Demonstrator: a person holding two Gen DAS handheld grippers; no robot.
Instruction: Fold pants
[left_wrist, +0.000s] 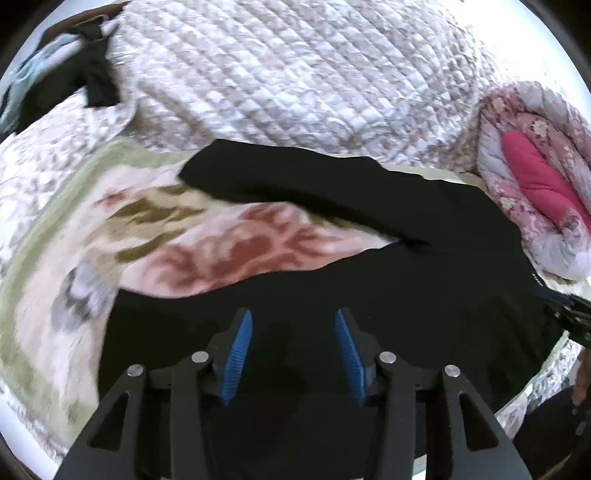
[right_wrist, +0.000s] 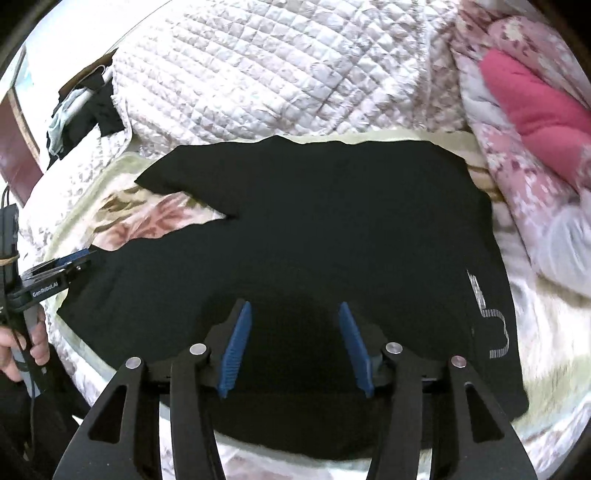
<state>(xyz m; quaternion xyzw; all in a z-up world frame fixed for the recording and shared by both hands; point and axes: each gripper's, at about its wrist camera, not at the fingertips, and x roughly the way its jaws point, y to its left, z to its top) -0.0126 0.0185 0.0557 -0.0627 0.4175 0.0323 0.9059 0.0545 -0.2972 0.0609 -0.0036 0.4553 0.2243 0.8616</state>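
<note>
One "GenRobot.AI" label on left claw (right_wrist: 79, 260)

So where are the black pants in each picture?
Left wrist view: the black pants spread across the middle and lower right, under the open left gripper.
Right wrist view: the pants fill the centre, with the open right gripper above them.
Shared landmark: the pink quilt at the right edge.

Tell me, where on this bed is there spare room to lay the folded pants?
Freest: the white quilted cover beyond the black pants, and the floral blanket to their left. Crowded: the rolled pink comforter on the right and the dark clothes pile far left.
</note>
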